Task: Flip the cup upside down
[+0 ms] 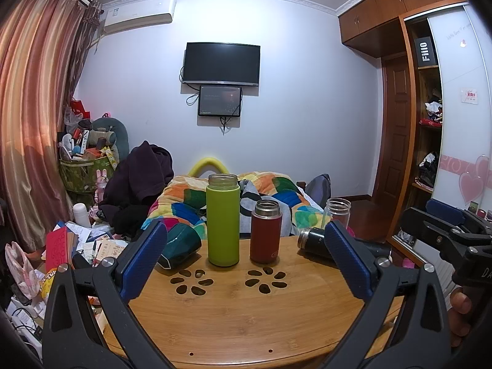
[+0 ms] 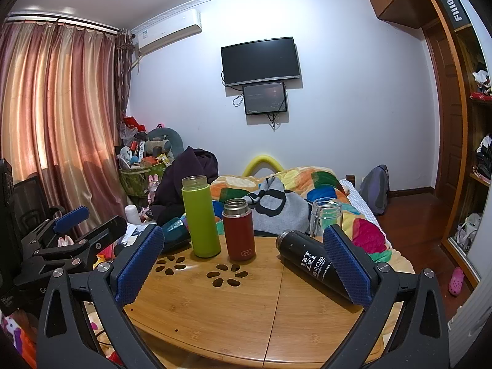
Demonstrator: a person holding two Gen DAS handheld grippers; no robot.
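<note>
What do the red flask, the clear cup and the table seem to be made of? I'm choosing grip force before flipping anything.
Red flask: likely metal, matte red coat, bare shiny steel-looking neck.
Clear cup: transparent, glass or hard plastic; the blanket shows through it, and the look cannot settle which.
Table: bamboo or wood, smooth with a light sheen, visible grain strips and petal cutouts.

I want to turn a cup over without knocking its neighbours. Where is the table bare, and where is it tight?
The bamboo table is bare along its near half, in front of the flower-shaped cutouts. The far edge is crowded: teal cup on its side, green bottle, red flask, clear jar, and the black bottle lying across the right.
</note>
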